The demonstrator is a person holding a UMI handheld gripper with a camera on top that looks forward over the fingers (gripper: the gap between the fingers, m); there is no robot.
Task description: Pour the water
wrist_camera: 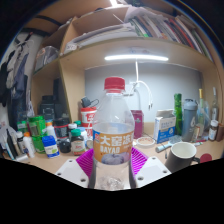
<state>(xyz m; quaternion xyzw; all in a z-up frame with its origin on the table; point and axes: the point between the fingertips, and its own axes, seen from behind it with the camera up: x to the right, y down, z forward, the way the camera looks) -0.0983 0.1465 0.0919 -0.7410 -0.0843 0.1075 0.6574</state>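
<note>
the gripper (113, 168) pinches a clear water bottle (114, 130) between its two fingers, the pink pads (85, 160) pressing on either side of the lower body, the bottle upright with a red cap (115, 85) and a red-and-white label. to the right of it stands a white mug (184, 154) on the table (205, 148). behind, small bottles and jars (48, 138) crowd the left, and a shelf (120, 40) stacked with papers runs above a strip light (135, 58)

My bottle (113, 135) hides its own base and most of my claw (112, 172). Its label print is too small to read. The bottle blocks the tabletop (200, 152) behind it.
</note>
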